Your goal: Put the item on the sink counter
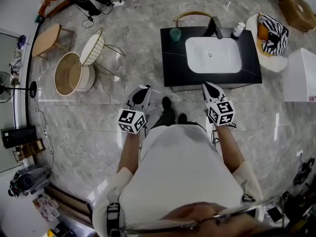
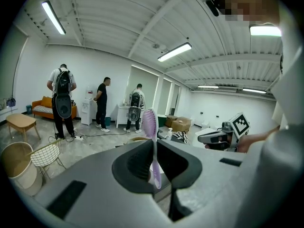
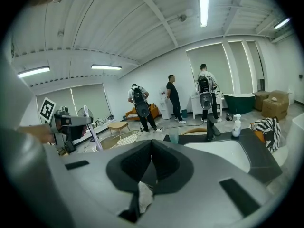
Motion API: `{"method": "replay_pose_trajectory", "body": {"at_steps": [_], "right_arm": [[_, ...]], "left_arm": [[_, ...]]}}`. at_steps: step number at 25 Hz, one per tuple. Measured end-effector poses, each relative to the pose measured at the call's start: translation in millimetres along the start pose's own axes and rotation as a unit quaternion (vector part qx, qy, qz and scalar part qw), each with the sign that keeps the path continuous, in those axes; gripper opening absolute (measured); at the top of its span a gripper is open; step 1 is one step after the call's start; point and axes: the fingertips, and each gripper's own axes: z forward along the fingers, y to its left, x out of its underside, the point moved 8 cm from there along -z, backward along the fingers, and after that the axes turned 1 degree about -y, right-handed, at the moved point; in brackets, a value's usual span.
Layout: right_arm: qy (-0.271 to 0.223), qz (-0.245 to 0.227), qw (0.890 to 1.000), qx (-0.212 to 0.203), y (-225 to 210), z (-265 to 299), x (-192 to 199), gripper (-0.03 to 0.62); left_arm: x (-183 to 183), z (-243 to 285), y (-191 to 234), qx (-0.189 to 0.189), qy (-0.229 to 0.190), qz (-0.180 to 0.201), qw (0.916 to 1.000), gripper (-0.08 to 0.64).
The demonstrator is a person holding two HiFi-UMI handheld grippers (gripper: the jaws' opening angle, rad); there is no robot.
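Note:
A purple toothbrush (image 2: pixel 151 127) stands upright between the jaws of my left gripper (image 2: pixel 154 144), which is shut on its handle. In the head view this gripper (image 1: pixel 143 90) hovers over the floor, short of the black sink counter (image 1: pixel 173 63) and to its left. The right gripper (image 1: pixel 207 86) sits at the counter's front edge; its jaws (image 3: pixel 151 144) are shut with nothing held. On the counter are a white basin (image 1: pixel 213 55), a black faucet (image 1: pixel 216 27), a green cup (image 1: pixel 175 34) and a soap bottle (image 1: pixel 238 29).
A wicker basket (image 1: pixel 69 73), a wire chair (image 1: pixel 93 48) and a small wooden table (image 1: pixel 47 39) stand to the left. A striped bag (image 1: pixel 271 33) lies on a white stand right of the counter. Three people (image 3: pixel 171 99) stand at the room's far side.

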Motion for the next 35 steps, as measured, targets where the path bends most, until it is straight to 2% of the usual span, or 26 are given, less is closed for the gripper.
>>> {"method": "replay_pose_trajectory", "body": {"at_steps": [17, 25, 35], "right_arm": [[0.034, 0.003, 0.998, 0.061, -27, 78, -31, 0.006], [0.055, 0.007, 0.994, 0.091, -29, 116, -45, 0.006], [0.060, 0.034, 0.987, 0.142, -34, 129, -41, 0.006]], "left_arm": [[-25, 118, 90, 0.084, 0.036, 0.010, 0.9957, 0.028], [-47, 169, 130, 0.133, 0.051, 0.024, 0.9895, 0.028], [-53, 225, 152, 0.182, 0.067, 0.038, 0.9803, 0.028]]}}
